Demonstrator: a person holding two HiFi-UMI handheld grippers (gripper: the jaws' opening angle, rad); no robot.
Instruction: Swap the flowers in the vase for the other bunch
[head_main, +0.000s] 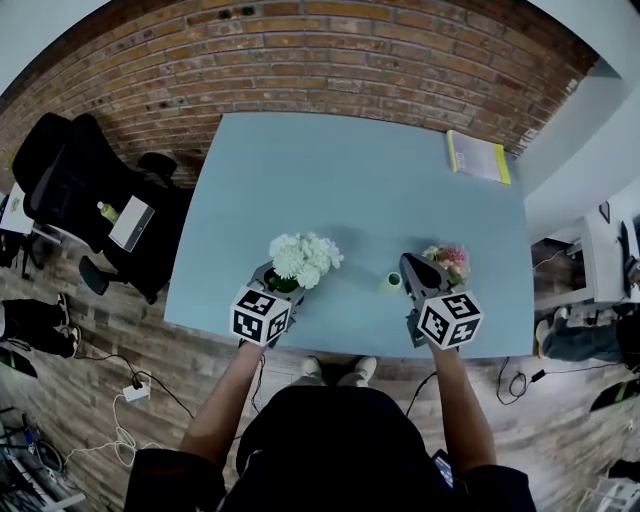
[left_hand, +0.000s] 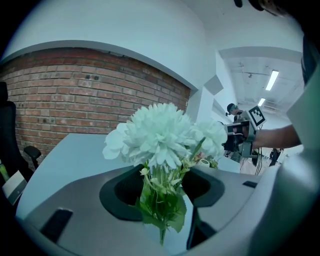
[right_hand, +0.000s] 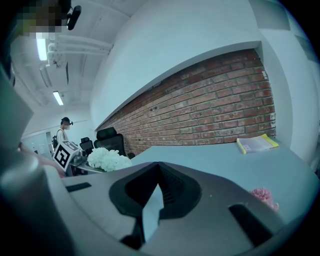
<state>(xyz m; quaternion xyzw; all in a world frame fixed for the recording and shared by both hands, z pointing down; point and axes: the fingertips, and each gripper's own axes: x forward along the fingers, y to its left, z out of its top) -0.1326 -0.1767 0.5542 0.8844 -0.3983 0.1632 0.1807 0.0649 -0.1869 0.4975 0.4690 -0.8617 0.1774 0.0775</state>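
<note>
Presently, the left gripper (left_hand: 161, 192) is clamped on the stems of the white flowers (left_hand: 160, 137), holding them upright over the table's (head_main: 350, 170) near edge. The right gripper (right_hand: 158, 172) is closed on nothing. The small vase (head_main: 393, 281) stands between the grippers. Pink flowers (head_main: 450, 260) lie just beyond the right one. A book (head_main: 478, 157) lies at the far corner.

- I log the left bunch (head_main: 304, 259) in the left gripper (head_main: 275, 285), over the table (head_main: 350, 170) near its front edge.
- Vase (head_main: 393, 281) on the table — just left of the right gripper (head_main: 408, 263).
- Right bunch (head_main: 449, 260) lies right of the vase.
- Booklet (head_main: 478, 157) at far right corner; chair (head_main: 75, 180) left of the table.
</note>
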